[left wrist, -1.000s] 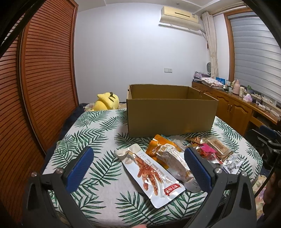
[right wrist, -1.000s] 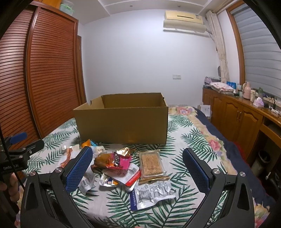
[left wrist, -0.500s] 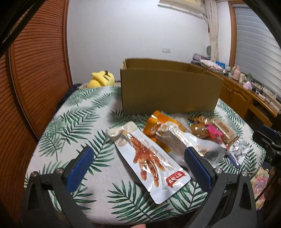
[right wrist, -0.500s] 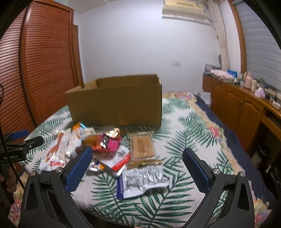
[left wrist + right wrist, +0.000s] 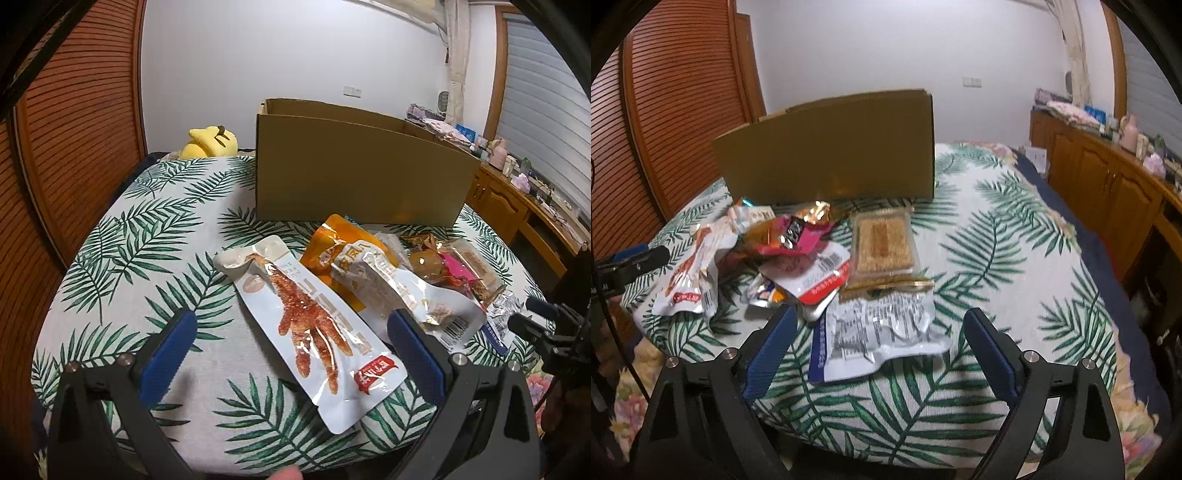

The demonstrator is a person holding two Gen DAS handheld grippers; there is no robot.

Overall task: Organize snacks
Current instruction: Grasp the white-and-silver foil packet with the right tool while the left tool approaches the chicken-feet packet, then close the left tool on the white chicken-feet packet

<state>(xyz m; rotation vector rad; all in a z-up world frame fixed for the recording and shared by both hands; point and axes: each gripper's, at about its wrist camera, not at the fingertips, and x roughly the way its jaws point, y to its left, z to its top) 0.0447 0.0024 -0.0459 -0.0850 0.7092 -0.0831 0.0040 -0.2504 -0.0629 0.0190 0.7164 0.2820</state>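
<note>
Snacks lie in a loose overlapping pile on the leaf-print tablecloth (image 5: 122, 236), just in front of the cardboard box (image 5: 354, 173). No packet is held.

Layout of the pile:
- Chicken-foot packet (image 5: 314, 332): flat, at the pile's left edge, clear of the box. It lies between the fingers of the left gripper (image 5: 291, 350), which suggests it is the first pick on that side.
- Orange packet (image 5: 343, 240): partly under a clear-fronted packet (image 5: 391, 288), so it is a poor first choice.
- Silver packet (image 5: 879, 328): print side up, nearest the right gripper (image 5: 882, 350) and lined up with the gap between its fingers.
- Cracker tray (image 5: 882, 240): flat, behind the silver packet, near the box wall.
- Pink and gold wrappers (image 5: 798, 232): on top of the heap.

Tool state:
- Left gripper: jaws spread wide, pads clear of the packet.
- Right gripper: jaws wide but closing; the silver packet sits ahead of them, not pinched.

Container: the box stands upright with its top open. From the left wrist view only the upper inner wall shows; its floor is hidden, so the contents cannot be told. A yellow plush toy (image 5: 210, 142) sits beyond the table's far edge.
</note>
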